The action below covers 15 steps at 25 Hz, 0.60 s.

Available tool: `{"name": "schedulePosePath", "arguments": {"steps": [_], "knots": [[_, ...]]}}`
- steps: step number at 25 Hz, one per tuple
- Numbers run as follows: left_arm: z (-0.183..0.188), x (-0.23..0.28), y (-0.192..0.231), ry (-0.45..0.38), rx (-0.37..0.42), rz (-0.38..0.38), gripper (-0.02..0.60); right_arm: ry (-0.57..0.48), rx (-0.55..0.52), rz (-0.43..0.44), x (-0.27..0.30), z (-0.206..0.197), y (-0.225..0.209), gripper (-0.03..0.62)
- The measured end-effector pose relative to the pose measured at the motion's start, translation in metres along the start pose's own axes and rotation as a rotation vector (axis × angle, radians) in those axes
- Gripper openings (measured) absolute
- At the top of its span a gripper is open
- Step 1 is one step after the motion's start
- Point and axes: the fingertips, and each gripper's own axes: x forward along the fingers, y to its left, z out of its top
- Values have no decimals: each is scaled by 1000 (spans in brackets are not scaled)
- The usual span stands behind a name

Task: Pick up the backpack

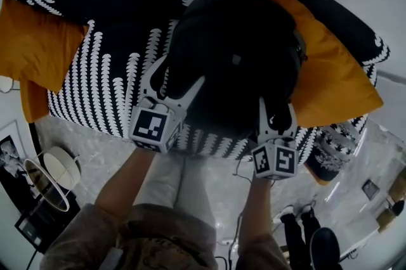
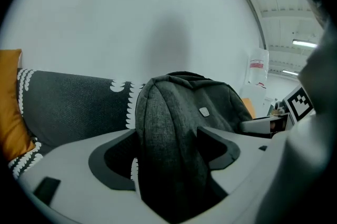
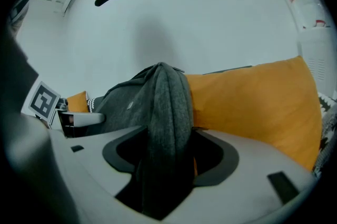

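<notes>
A dark grey backpack (image 1: 235, 53) stands upright on a black sofa with a white pattern (image 1: 108, 72). My left gripper (image 1: 177, 75) reaches along its left side. In the left gripper view the backpack's (image 2: 179, 128) edge stands between the open jaws of the left gripper (image 2: 168, 149), and a sliver of sofa shows beside the left jaw. My right gripper (image 1: 277, 107) is at the bag's right side. Its camera has the right gripper (image 3: 166, 152) open around a fold of the backpack (image 3: 166, 107), with a thin strip of orange showing at the right jaw.
A large orange cushion (image 1: 330, 72) leans just right of the bag, and another orange cushion (image 1: 32, 40) sits at the sofa's left end. On the floor are a round white lamp (image 1: 54, 167) at the left, a patterned pouf (image 1: 330, 158) and dark shoes (image 1: 304, 224) at the right.
</notes>
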Motion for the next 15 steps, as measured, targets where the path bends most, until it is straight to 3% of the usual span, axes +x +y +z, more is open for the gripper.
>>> {"name": "schedulePosePath", "arguments": {"steps": [3, 7, 11, 15], "knots": [[0, -1, -2, 4, -22, -24, 333, 5, -2, -5, 1, -1, 1, 255], [-1, -1, -9, 32, -42, -78, 235, 11, 3, -2, -1, -2, 3, 224], [1, -6, -21, 31, 14, -130, 137, 6, -18, 32, -9, -3, 17, 103], [2, -13, -27, 23, 5, -147, 109, -2, -11, 45, -14, -4, 22, 83]]}}
